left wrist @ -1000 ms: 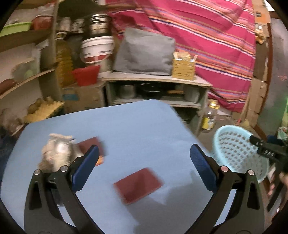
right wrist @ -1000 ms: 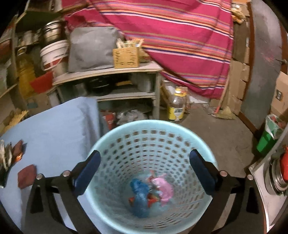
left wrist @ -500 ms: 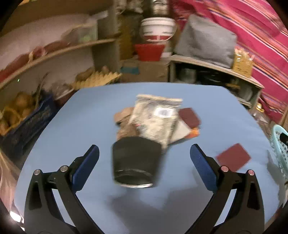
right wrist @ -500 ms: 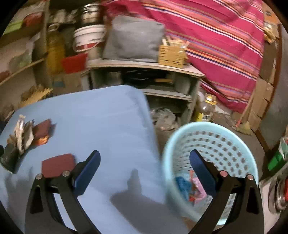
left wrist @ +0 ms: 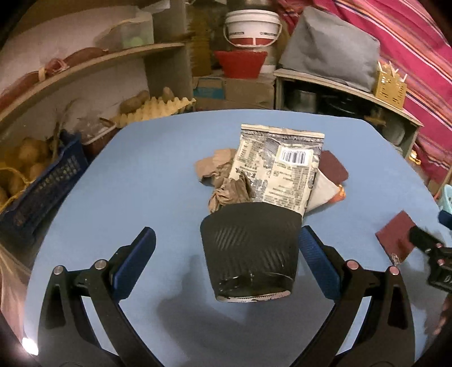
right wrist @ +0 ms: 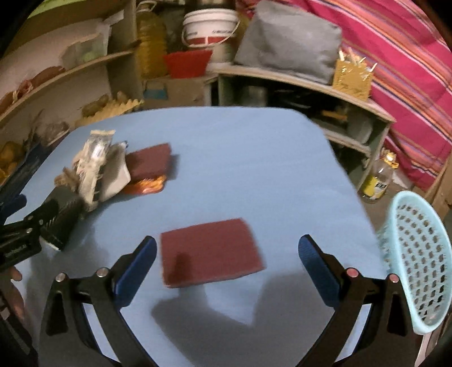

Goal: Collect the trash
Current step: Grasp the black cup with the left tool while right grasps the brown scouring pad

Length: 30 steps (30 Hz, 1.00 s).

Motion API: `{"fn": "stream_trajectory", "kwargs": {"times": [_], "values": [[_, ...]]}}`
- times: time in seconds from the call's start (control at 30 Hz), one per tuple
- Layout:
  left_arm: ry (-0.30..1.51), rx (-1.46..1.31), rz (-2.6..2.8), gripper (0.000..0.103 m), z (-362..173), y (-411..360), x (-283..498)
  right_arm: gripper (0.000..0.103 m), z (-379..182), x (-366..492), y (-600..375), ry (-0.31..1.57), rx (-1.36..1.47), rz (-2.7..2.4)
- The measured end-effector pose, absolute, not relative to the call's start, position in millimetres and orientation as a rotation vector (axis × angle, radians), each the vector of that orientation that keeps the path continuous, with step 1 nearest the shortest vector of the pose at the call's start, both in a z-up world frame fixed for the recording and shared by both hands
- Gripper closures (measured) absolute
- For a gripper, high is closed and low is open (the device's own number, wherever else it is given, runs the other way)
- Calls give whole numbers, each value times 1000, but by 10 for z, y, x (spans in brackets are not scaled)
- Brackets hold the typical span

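A black ribbed paper cup (left wrist: 250,251) lies on its side on the blue table (left wrist: 147,175), between the fingers of my open left gripper (left wrist: 226,257), nearer the right finger. Behind it lie a printed silver packet (left wrist: 282,166), crumpled brown paper (left wrist: 223,180) and a dark red pad (left wrist: 333,166). A second dark red flat pad (right wrist: 210,252) lies between the fingers of my open right gripper (right wrist: 226,265). The light blue perforated trash basket (right wrist: 418,265) stands off the table's right edge. An orange wrapper (right wrist: 147,185) peeks from the pile.
Shelves with a white bucket (left wrist: 252,26), red bowl (left wrist: 240,63), grey bag (left wrist: 327,50) and yellow basket (left wrist: 389,89) stand behind the table. A dark blue crate (left wrist: 39,186) of potatoes sits at the left. A striped cloth (right wrist: 409,70) hangs at the right.
Both grippers swung left from the basket toward the table. The left one has closed in on the black cup; the right one now faces the red pad, with the basket at its right edge.
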<state>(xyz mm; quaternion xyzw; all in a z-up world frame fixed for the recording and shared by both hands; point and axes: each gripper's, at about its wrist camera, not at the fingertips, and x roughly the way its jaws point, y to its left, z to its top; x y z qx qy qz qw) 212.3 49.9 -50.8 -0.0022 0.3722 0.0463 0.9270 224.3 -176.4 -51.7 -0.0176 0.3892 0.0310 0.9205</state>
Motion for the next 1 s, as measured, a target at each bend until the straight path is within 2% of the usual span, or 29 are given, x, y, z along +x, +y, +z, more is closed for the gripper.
{"fn": "stream_trajectory", "kwargs": {"times": [0.77, 0.8, 0.87, 1.0], "values": [[869, -68, 46, 6, -790, 632, 2297, 5, -806, 2452, -1726, 931, -35, 36], [871, -79, 42, 8, -792, 641, 2295, 5, -807, 2458, -1737, 933, -29, 37], [872, -106, 30, 19, -789, 658, 2288, 5, -817, 2471, -1748, 937, -29, 40], [871, -141, 32, 21, -786, 695, 2276, 6, -816, 2485, -1727, 928, -39, 45]]}}
